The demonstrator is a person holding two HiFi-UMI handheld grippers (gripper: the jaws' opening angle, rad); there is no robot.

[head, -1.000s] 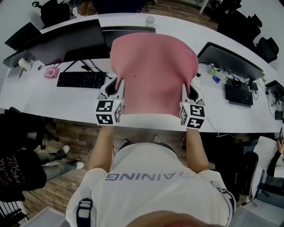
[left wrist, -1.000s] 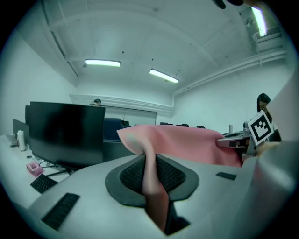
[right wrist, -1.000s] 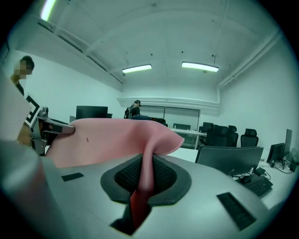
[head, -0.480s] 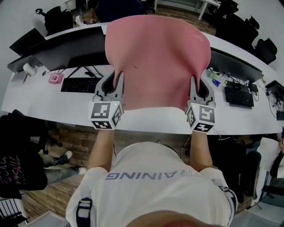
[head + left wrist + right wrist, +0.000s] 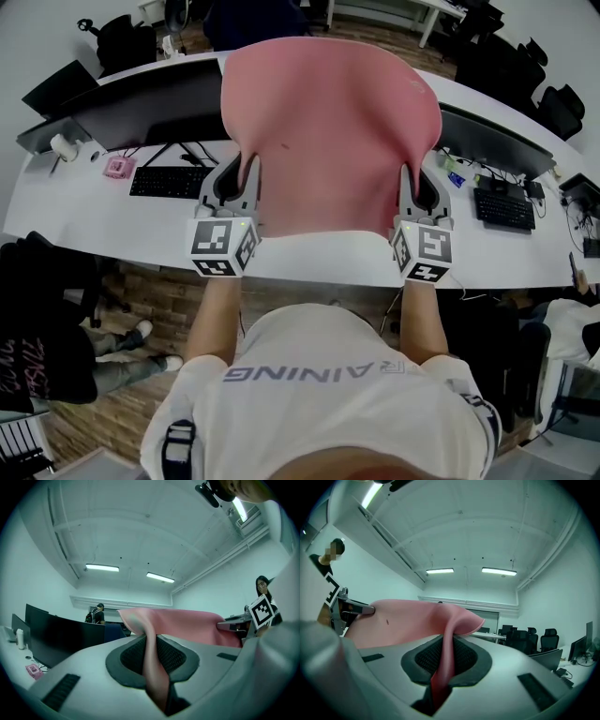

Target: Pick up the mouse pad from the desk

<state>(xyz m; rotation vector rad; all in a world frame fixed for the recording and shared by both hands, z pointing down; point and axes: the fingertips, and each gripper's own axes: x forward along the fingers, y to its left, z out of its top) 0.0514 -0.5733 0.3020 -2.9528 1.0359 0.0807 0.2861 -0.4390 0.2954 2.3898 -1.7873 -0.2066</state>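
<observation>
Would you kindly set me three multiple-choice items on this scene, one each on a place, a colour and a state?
1. Where is the mouse pad? A) held up over the desk B) on the floor C) on a chair
2. Its colour? A) blue B) pink C) black
3. The left gripper jaws? A) wide open, empty B) out of view C) shut on the pad's edge
Answers: A, it hangs in the air above the desk; B, it shows pink in every view; C, its edge is pinched between them.
</observation>
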